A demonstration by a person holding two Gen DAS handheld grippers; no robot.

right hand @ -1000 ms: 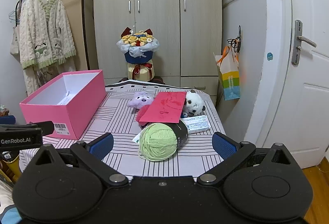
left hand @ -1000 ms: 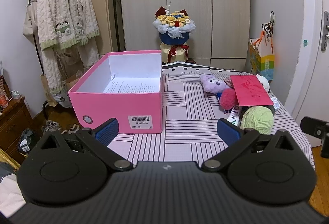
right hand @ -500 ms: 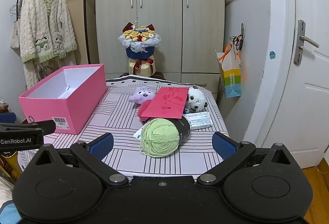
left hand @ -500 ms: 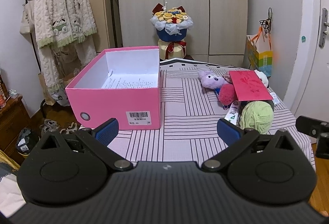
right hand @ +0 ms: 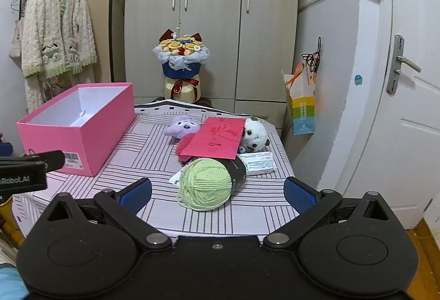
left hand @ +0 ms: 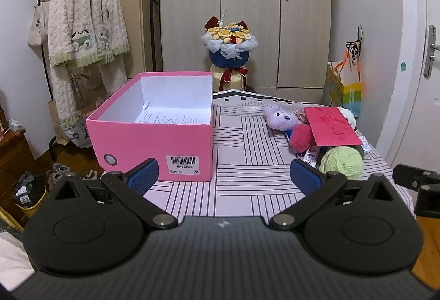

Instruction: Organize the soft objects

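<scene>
An open pink box [left hand: 154, 140] [right hand: 77, 132] stands on the left of a striped table [left hand: 247, 157]. On the right lie a green yarn ball [right hand: 205, 183] [left hand: 341, 162], a purple plush [right hand: 183, 128] [left hand: 280, 119], a red pompom [left hand: 301, 137] [right hand: 183, 147] and a white panda plush [right hand: 254, 135], partly under a red envelope [right hand: 217, 139] [left hand: 331, 126]. My left gripper [left hand: 224, 173] is open and empty near the box's front. My right gripper [right hand: 217, 191] is open and empty, just short of the yarn ball.
A white packet [right hand: 258, 162] lies beside the yarn. Behind the table stand a flower bouquet [right hand: 181, 68] and a wardrobe [right hand: 211, 24]. A cardigan [left hand: 85, 27] hangs on a rack at left. A gift bag [right hand: 301, 110] and door [right hand: 398, 93] are at right.
Both grippers have dropped slightly and moved closer to the table; the yarn ball now sits nearer the right gripper. Nothing on the table has moved.
</scene>
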